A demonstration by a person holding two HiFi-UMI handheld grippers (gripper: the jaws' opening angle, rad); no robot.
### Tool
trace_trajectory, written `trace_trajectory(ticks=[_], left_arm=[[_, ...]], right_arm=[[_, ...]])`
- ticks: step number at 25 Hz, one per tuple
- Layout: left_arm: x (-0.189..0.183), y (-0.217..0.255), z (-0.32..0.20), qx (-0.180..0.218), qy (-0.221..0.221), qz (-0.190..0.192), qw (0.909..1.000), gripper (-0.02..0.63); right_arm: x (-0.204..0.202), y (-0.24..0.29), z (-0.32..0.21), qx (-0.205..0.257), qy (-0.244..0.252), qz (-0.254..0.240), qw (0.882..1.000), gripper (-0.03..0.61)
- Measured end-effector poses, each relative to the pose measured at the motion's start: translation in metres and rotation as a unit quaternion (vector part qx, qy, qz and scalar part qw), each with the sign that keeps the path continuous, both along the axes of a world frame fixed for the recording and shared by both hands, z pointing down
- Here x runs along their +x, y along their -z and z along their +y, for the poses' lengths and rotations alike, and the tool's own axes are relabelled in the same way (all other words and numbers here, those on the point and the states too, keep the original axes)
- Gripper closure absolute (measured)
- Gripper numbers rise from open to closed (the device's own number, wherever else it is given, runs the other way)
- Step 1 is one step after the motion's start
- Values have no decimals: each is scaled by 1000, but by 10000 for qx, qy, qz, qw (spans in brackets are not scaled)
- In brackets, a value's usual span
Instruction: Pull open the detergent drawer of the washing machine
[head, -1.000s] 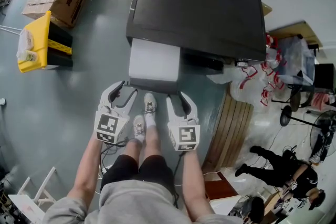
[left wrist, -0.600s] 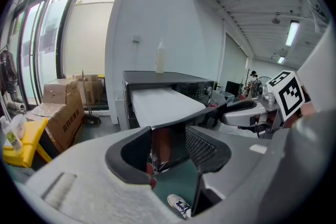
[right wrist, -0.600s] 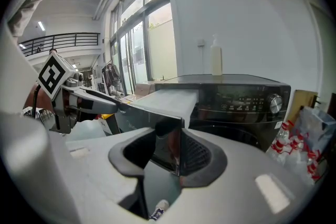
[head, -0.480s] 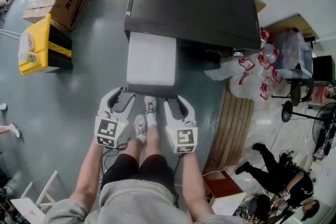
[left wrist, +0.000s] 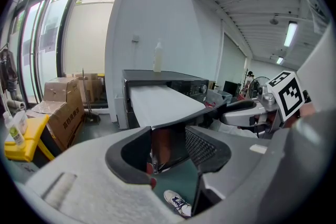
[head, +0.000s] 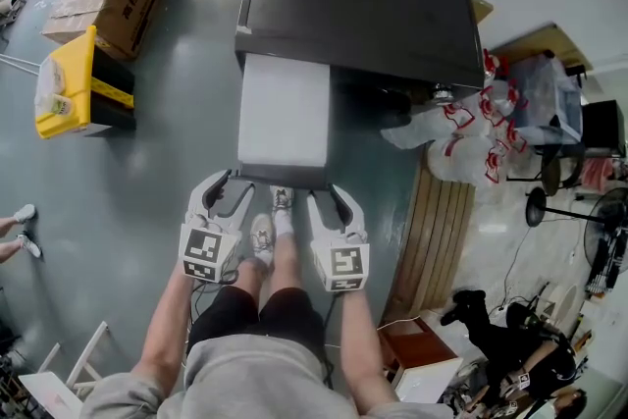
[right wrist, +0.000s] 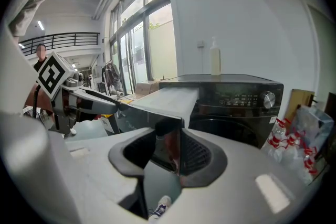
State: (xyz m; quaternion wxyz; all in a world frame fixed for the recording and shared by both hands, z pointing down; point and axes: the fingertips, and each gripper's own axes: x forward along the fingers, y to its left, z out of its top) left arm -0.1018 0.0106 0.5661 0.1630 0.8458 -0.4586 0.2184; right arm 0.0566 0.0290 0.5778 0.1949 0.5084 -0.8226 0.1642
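Two grippers clamp the one detergent drawer (head: 285, 118) by its dark front panel, left gripper (head: 234, 182) on the left corner and right gripper (head: 329, 193) on the right. Only the gripper views show the front of the washing machine (head: 363, 0) with its one knob (right wrist: 269, 98). Seen from the head view, the drawer juts further out than a second ago.

Head view looks down; gripper views (close up) face the drawer (head: 285, 113).

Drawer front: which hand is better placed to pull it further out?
Neither clearly: left gripper clamps the drawer front at its left corner, right gripper at its right; both together look best.
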Motion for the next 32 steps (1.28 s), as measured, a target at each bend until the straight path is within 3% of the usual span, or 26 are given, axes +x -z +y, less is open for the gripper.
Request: trace_trajectory(ticks=[18, 32], left_arm=[[-4, -6, 26, -27, -85, -78, 9999, 408], [-5, -16, 28, 208, -133, -195, 9995, 408]], right_arm=[[-4, -6, 27, -24, -23, -15, 10000, 425], [-7, -21, 29, -28, -76, -23, 10000, 423]])
